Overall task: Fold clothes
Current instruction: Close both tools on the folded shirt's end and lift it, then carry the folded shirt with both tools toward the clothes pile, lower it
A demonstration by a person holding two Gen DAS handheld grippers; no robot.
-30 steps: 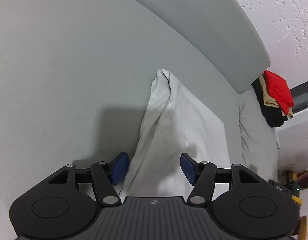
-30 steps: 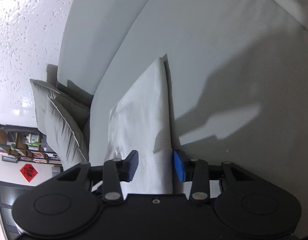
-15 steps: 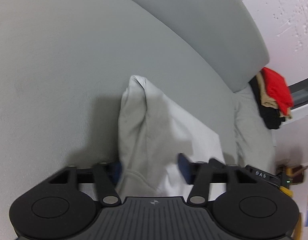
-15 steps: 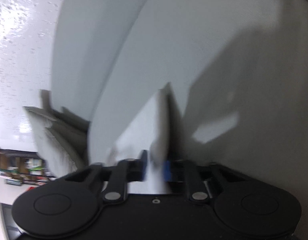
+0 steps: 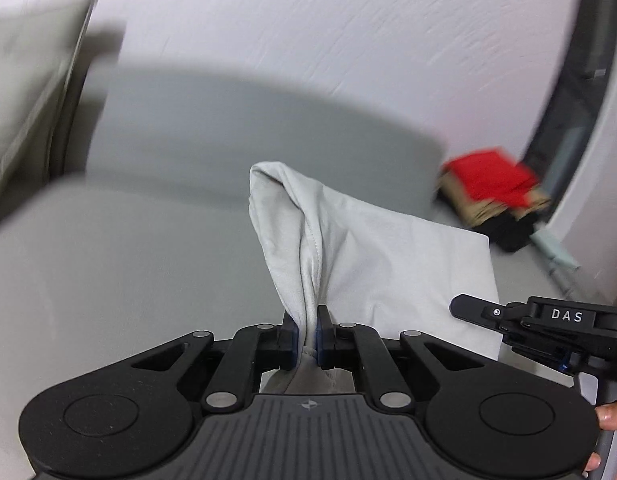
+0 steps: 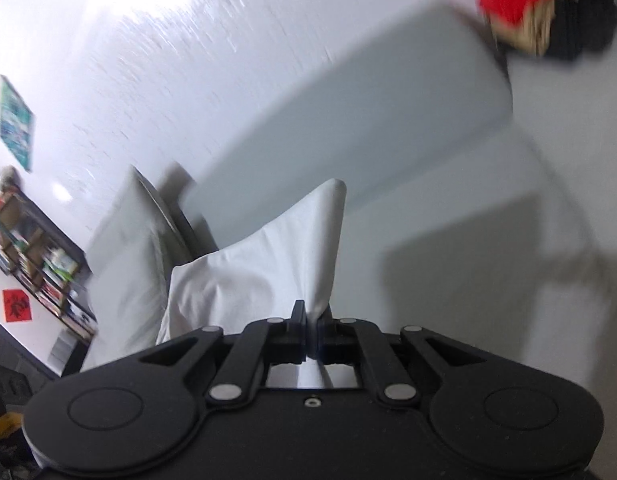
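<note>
A folded white garment [image 5: 372,248] is held up off the grey sofa seat [image 5: 108,264]. My left gripper [image 5: 306,330] is shut on its near left edge, cloth bunched between the blue pads. My right gripper [image 6: 311,332] is shut on the other near corner of the same white garment [image 6: 268,268], which rises to a peak ahead of it. The right gripper also shows at the right edge of the left wrist view [image 5: 548,320]. The garment's far part hangs toward the seat.
The grey sofa backrest [image 5: 268,128] runs behind. A stack of folded clothes, red on top [image 5: 492,188], sits at the sofa's right end. Light cushions [image 6: 128,248] stand at the left end, with a bookshelf [image 6: 32,256] beyond. A white wall is behind.
Both grippers closed on the garment's near corners and lifted it off the seat. Both views tilted up, so the backrest and wall now show.
</note>
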